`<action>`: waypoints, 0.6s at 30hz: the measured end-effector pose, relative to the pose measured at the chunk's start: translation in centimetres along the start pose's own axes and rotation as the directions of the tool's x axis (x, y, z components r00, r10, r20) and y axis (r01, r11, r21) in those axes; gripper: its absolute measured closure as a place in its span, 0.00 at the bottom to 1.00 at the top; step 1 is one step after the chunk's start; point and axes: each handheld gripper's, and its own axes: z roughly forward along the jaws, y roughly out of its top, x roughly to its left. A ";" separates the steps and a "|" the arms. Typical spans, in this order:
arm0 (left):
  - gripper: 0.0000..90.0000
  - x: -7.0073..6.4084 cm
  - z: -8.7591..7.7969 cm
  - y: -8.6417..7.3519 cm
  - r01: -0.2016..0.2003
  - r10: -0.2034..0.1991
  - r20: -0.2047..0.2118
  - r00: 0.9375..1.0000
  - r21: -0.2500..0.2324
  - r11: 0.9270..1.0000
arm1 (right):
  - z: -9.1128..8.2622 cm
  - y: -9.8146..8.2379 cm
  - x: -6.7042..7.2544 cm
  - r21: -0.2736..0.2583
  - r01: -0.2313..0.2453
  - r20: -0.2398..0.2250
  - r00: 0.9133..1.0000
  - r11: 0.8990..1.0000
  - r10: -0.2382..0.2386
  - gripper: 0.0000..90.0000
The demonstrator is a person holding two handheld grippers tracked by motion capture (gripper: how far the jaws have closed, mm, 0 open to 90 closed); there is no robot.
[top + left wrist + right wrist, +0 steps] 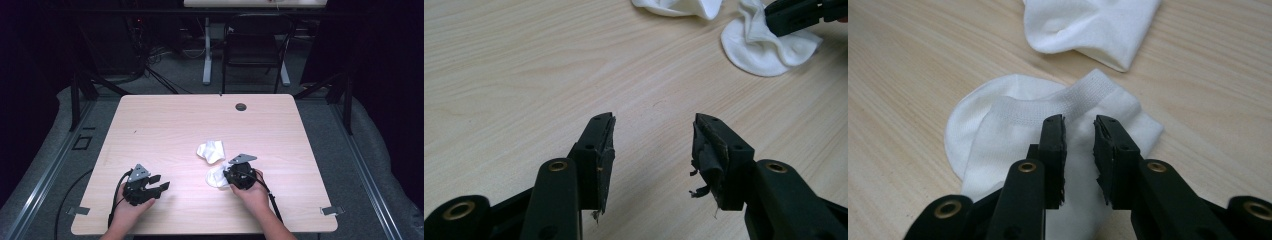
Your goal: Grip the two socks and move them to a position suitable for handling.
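Two white socks lie on the light wood table [165,125]. The farther sock [211,151] [1088,25] is crumpled near the table's middle. Just in front of it lies the nearer sock [215,178] [998,135], partly flattened. My right gripper [229,175] [1079,122] points down onto this nearer sock, just behind its ribbed cuff. Its jaws stand a narrow gap apart with white fabric showing between them. At the front left my left gripper [161,183] [654,120] is held low over bare wood, wide open and holding nothing. It faces both socks [764,50] and the right gripper [776,17].
A round cable hole [241,106] sits near the table's far edge. Metal clips [79,210] [331,210] mark the front corners. Behind the table stand a black chair [252,47] and a white desk leg [206,50]. Bare tabletop stretches to the left and far side.
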 end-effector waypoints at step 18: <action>0.57 -0.1 -0.1 0.0 0.004 -0.004 -0.001 1.000 -0.008 1.000 | -0.7 -0.5 1.8 0.026 0.040 -0.025 0.999 0.999 -0.039 0.83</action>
